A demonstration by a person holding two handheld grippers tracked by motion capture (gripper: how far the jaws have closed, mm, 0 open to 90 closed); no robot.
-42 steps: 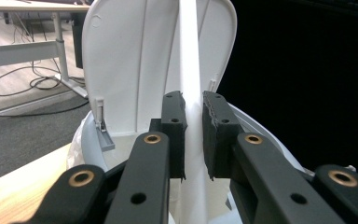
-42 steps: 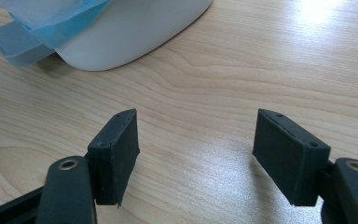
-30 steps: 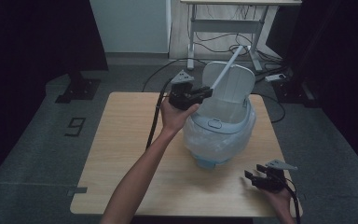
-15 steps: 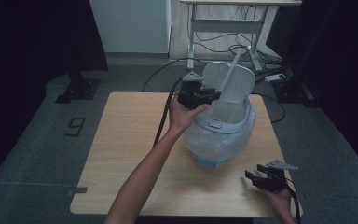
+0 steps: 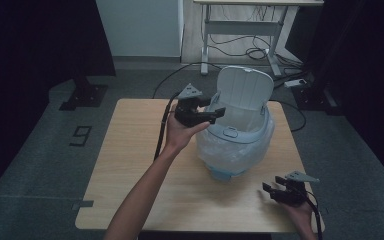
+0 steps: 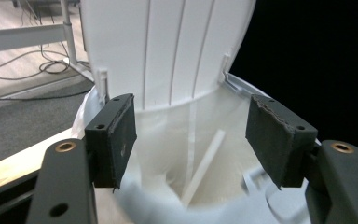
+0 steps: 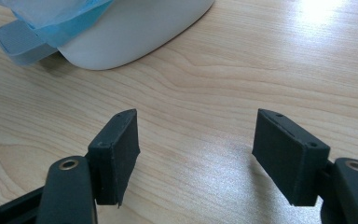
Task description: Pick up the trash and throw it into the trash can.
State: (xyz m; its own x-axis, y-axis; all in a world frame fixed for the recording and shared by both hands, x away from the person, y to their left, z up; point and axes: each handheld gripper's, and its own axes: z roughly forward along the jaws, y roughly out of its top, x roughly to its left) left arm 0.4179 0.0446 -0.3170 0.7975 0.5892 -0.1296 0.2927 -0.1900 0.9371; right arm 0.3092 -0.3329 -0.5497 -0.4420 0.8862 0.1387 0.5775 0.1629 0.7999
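Left gripper (image 5: 215,114) sits in my raised left hand (image 5: 180,135), my forearm reaching up from the near edge of the table (image 5: 130,150); its jaws point right, over the bin (image 5: 237,140), and have just been opening, with nothing between the pads; they stand released. My right gripper (image 5: 274,192) rests low at the near right corner, hand beneath it, jaws apart and empty above bare wood.

Seen along my left jaws, the bin lies straight ahead and just below; its lid (image 6: 168,46) stands upright at the far side, ribbed white plastic with two small hinge tabs; a thin translucent liner (image 6: 168,140) sags inside, and a pale straight stick (image 6: 205,163) leans in it. From my right gripper's camera the bin's rounded white base (image 7: 135,32) sits to the far left, with the bluish liner film (image 7: 51,18) hanging over it; the table is light wood grain, smooth, with a glare patch.
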